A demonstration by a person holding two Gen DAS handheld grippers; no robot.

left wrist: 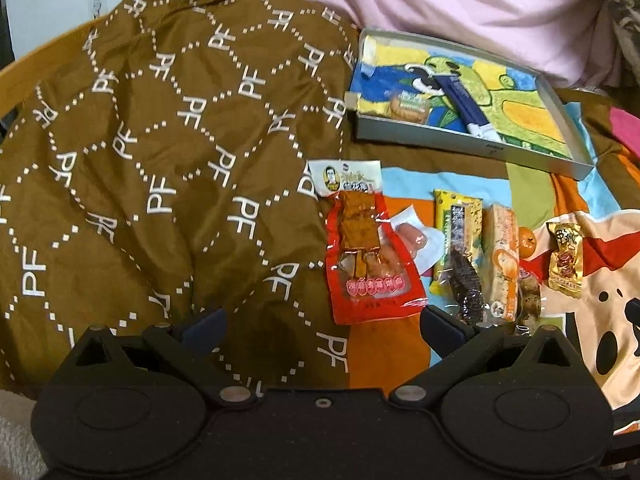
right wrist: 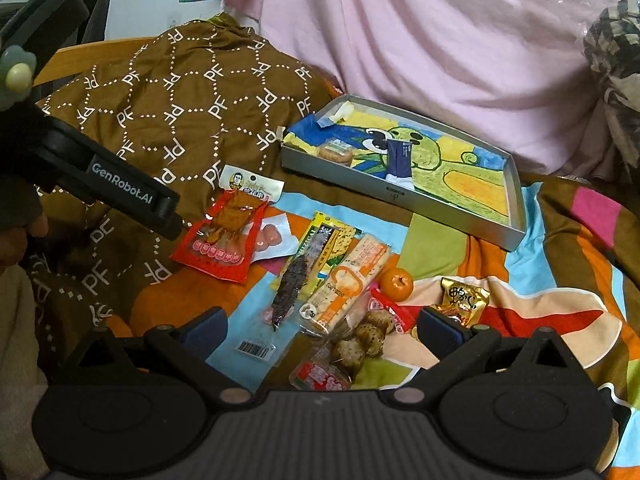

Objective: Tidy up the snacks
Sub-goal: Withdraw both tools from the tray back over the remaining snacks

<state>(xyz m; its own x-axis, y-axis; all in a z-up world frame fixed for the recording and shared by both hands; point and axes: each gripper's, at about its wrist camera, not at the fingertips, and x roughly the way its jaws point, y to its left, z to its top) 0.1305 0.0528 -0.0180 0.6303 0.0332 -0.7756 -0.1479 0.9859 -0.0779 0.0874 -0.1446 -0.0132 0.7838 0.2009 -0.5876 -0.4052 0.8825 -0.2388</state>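
Snack packets lie on a colourful bedspread. A red tofu packet [left wrist: 366, 256] [right wrist: 226, 236] lies leftmost, then a yellow packet [left wrist: 456, 236], an orange-white bar [left wrist: 500, 260] [right wrist: 350, 280], a small orange [right wrist: 396, 283] and a gold packet [left wrist: 564, 264] [right wrist: 464, 298]. A grey tray [left wrist: 472, 142] [right wrist: 400, 196] behind them holds a small bun packet [left wrist: 408, 106] and a dark blue stick [right wrist: 400, 158]. My left gripper [left wrist: 322, 326] is open and empty just before the red packet. My right gripper [right wrist: 322, 332] is open and empty above a meatball packet [right wrist: 356, 344].
A brown patterned cloth [left wrist: 160, 160] is heaped on the left. Pink fabric [right wrist: 440, 40] rises behind the tray. The left gripper's black body [right wrist: 120, 192] reaches in from the left in the right wrist view.
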